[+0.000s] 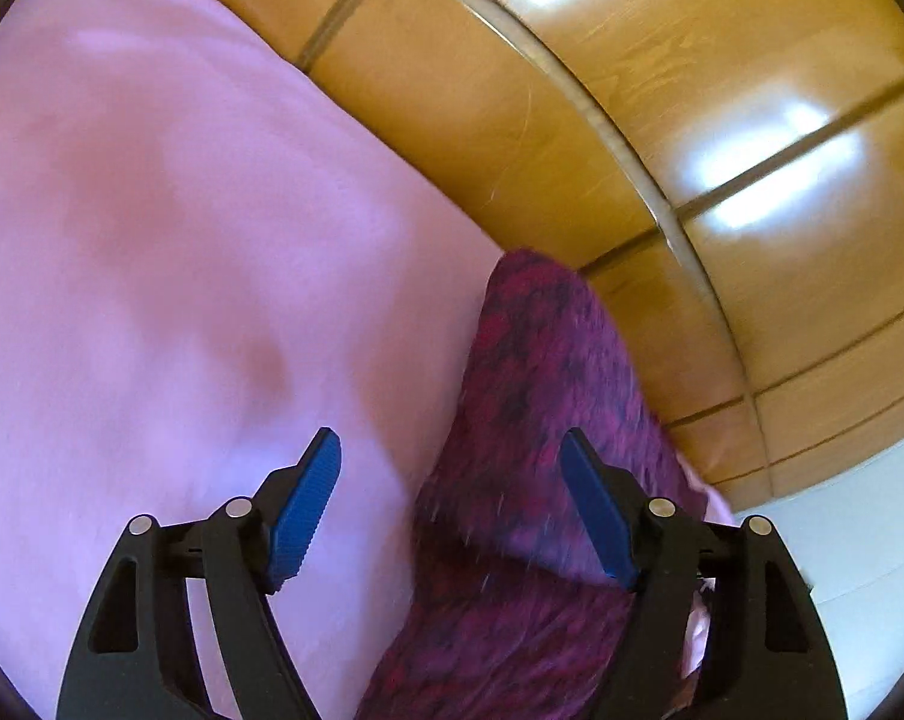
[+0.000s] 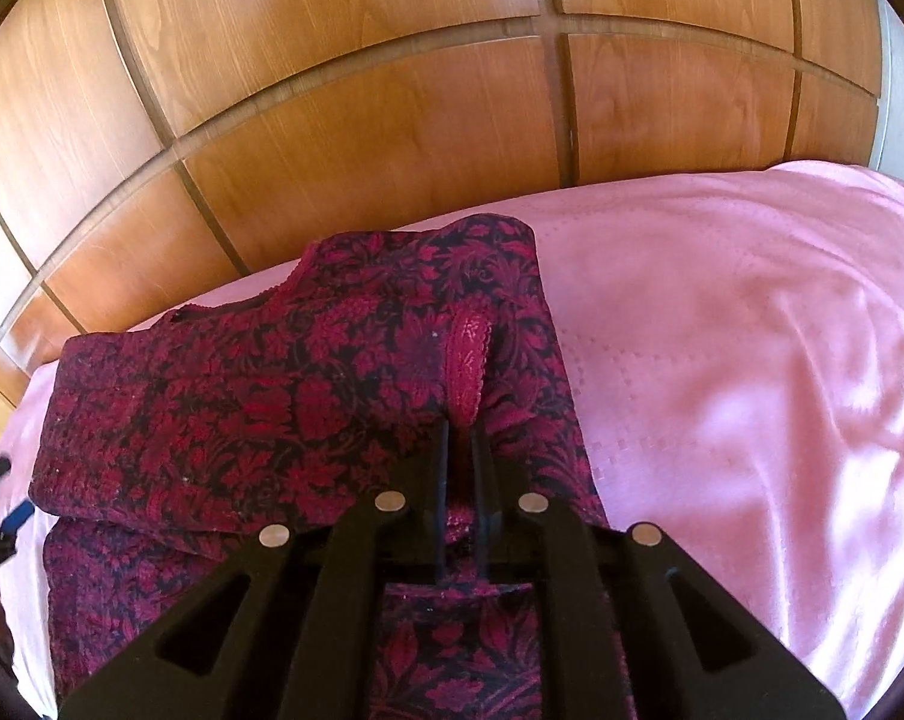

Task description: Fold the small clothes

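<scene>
A dark red garment with a black floral pattern (image 2: 272,408) lies partly folded on a pink bedspread (image 2: 722,360). My right gripper (image 2: 459,429) is shut on a fold of the garment, just below its lace-trimmed cuff (image 2: 469,348). In the left wrist view the same garment (image 1: 542,372) runs up the right side, blurred. My left gripper (image 1: 449,441) is open above it. Its right pad (image 1: 596,510) hangs over the cloth and its left pad (image 1: 308,498) over the bare bedspread (image 1: 152,240). Neither pad presses on the cloth. The left gripper (image 2: 5,510) also shows at the far left edge of the right wrist view.
Wooden panelling with dark grooves (image 2: 392,120) rises directly behind the bed, also seen in the left wrist view as glossy panels (image 1: 632,90). A white wall (image 1: 860,570) shows at the lower right. Bare bedspread stretches to the right of the garment.
</scene>
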### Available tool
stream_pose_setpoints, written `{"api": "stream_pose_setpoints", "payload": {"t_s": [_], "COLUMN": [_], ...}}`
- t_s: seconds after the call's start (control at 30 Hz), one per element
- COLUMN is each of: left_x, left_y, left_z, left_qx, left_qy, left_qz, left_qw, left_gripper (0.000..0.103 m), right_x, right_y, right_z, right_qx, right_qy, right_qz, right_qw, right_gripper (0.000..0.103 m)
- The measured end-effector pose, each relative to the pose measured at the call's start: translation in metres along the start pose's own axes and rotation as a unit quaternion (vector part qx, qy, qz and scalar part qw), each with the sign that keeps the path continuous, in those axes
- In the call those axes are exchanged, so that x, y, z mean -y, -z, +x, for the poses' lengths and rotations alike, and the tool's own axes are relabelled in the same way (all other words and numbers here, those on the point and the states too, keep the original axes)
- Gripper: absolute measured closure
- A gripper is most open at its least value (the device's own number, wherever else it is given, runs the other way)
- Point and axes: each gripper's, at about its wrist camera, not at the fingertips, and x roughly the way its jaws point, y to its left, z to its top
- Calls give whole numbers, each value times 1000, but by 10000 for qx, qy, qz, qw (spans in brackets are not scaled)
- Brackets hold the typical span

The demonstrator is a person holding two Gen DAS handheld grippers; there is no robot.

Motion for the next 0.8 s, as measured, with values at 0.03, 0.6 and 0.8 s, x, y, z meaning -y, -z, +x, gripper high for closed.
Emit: {"api": "stream_pose_setpoints", "payload": {"t_s": [0.03,0.6,0.8], "left_x": [2,42,61], "left_y": [-6,-47,-18], "left_z": [6,88,108], "left_qx": [-59,-403,-159], "left_qy": [55,578,-895], "left_qz": [21,225,1337], "left_qw": [10000,9973,9868], "left_gripper": [29,79,79], "right_x": [0,2,-19], "right_y": [0,1,10], "right_z": [0,-4,-14], "right_qx": [12,95,208], "right_qy": [-6,-51,613], "right_qz": [-11,-142,-970], "right_qw": [10000,9998,9932], "right_gripper": [95,97,99]}}
